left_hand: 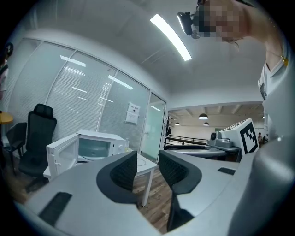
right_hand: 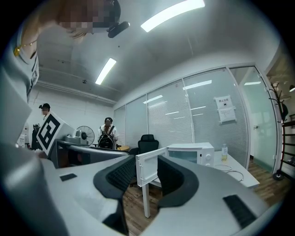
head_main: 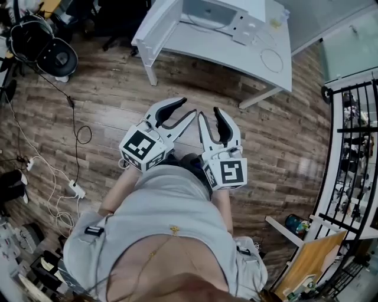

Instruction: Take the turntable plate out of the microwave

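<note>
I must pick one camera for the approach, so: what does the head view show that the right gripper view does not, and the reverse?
Only the head view: the power strip and cables on the floor. Only the right gripper view: a fan, a person with a backpack, the glass wall with blinds. Both: the white microwave, its white table, and the right tool, open and empty.

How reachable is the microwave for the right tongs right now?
Probably not yet. The right tongs are open and empty, but the microwave stands on a table across the floor, apart from them. Its door hangs open and nothing blocks the way, so stepping closer should do.
</note>
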`<state>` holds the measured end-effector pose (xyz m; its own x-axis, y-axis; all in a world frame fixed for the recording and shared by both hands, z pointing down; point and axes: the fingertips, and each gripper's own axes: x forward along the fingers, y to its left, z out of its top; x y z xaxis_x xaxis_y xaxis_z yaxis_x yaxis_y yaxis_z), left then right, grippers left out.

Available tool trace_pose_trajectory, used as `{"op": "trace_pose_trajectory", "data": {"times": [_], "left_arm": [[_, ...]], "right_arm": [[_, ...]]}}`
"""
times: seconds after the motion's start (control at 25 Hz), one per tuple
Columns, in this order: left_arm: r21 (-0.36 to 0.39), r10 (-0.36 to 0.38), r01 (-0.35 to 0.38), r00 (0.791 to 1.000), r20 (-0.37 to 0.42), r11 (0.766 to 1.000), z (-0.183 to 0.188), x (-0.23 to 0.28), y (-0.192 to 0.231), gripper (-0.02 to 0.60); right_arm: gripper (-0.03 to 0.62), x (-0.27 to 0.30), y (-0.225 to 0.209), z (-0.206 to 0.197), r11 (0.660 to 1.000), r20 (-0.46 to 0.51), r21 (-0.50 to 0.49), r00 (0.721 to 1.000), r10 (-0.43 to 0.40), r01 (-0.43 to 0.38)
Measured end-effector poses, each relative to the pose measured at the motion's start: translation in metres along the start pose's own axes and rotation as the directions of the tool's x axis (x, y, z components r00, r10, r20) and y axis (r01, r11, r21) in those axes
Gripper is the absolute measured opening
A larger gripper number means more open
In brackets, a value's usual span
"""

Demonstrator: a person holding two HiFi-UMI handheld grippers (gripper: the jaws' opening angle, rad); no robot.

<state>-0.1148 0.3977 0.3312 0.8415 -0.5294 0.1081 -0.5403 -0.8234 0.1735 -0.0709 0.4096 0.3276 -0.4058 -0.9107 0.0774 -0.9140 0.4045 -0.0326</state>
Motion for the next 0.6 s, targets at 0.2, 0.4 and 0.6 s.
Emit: {"op": "trace_pose_trajectory", "data": {"times": [0.2, 0.4, 0.6], "left_arm": [[-0.015, 0.001, -0.001, 1.0, -0.003, 1.0, 0.002, 0.001, 0.022, 0.15], [-0.02, 0.015, -0.015, 1.0, 0.003, 1.0, 0.004, 0.007, 0.038, 0.15], [-0.021, 0.029, -0.029, 1.0, 0.003, 0.999, 0.006, 0.026, 0.057, 0.15]], "right_arm": [[0.161, 0.022, 0.003, -0.002, 1.0, -0.02, 0.002, 1.0, -0.003, 0.003], [0.161, 0.04, -0.001, -0.001, 1.0, -0.021, -0.011, 1.0, 0.013, -0.013], [0.161, 0.061, -0.02, 0.001, 1.0, -0.012, 0.001, 1.0, 0.027, -0.027]]}}
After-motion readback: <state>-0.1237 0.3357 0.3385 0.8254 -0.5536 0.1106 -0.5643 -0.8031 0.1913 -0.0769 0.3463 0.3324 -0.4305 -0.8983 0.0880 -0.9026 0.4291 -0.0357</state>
